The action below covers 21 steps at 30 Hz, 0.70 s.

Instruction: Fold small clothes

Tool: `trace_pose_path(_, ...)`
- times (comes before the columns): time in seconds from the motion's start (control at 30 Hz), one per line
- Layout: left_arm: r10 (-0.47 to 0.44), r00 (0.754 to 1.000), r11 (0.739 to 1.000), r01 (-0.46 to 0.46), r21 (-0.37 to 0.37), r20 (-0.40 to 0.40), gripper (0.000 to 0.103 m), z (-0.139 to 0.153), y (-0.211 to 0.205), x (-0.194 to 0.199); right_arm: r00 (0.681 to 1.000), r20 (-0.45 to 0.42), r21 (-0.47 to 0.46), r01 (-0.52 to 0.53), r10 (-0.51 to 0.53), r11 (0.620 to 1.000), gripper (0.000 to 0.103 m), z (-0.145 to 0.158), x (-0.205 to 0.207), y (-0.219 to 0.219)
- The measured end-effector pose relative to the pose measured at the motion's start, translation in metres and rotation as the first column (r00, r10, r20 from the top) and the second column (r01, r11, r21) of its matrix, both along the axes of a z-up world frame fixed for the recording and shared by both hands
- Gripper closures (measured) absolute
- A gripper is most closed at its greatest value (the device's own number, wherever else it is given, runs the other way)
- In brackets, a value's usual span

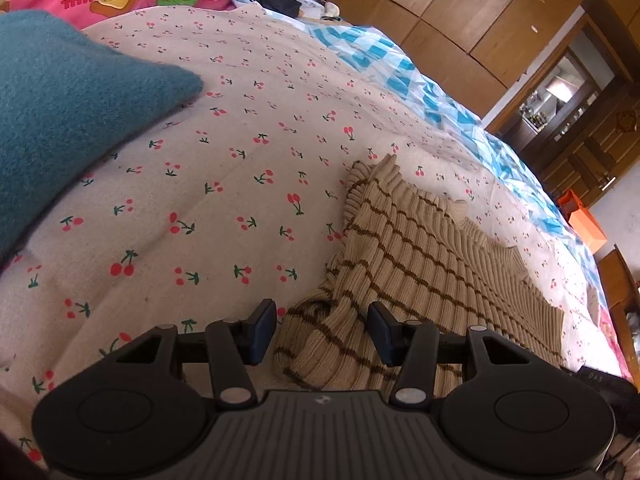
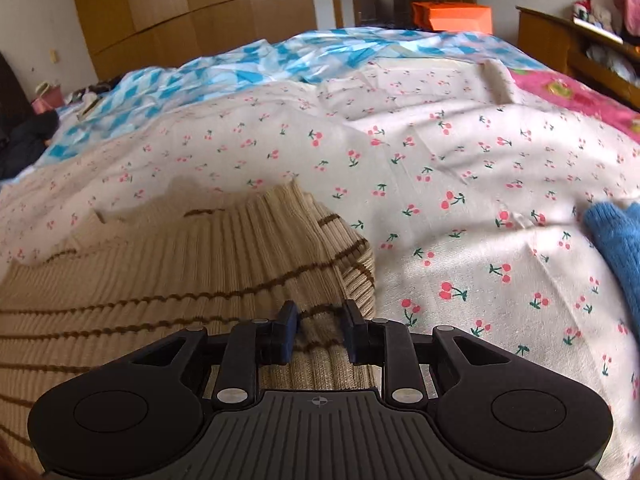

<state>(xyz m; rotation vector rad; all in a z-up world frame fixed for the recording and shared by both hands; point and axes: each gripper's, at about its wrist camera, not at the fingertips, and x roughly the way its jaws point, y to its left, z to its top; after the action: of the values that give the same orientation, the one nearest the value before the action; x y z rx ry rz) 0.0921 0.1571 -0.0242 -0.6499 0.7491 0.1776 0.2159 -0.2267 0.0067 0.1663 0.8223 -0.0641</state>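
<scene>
Straddling the striped sweater [image 1: 404, 248] ungripped, left gripper [image 1: 322, 330] and right gripper [image 2: 319, 330] parted (sweater's near edge hidden)

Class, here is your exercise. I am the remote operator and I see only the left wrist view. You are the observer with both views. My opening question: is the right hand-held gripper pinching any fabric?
Observer: No. The right hand-held gripper hangs over the beige striped sweater. Its jaws are apart, and the knit shows between them without being clamped.
Operator: What stands past the bed on that gripper's right side?
Observer: A wooden furniture piece stands there. It has soft toys on top, and a pink bag hangs above them.
</scene>
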Motion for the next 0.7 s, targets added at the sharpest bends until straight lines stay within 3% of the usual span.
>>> trace_pose_path(0.17,0.005,0.999,0.999,-0.003,-0.036,0.043,0.05,0.005,0.004,-0.005,0.994,0.085,-0.043,-0.058,0.062,0.997,0.078,0.029,-0.017,0.015)
trace_pose_path(0.4,-0.038,0.999,0.998,0.038,-0.048,-0.016,0.05,-0.003,0.004,0.0,0.999,0.002,-0.027,-0.032,0.032,0.999,0.078,0.003,-0.021,0.024)
trace_pose_path(0.53,-0.049,0.999,0.999,0.049,-0.01,-0.017,0.05,-0.001,-0.001,0.0,0.999,0.02,-0.004,-0.03,0.03,1.0,0.078,0.014,-0.024,0.023)
trace_pose_path(0.7,-0.002,1.0,0.998,0.002,-0.059,0.01,0.05,0.005,0.004,-0.013,0.996,0.046,0.026,-0.084,0.082,0.996,0.078,0.029,-0.026,0.036)
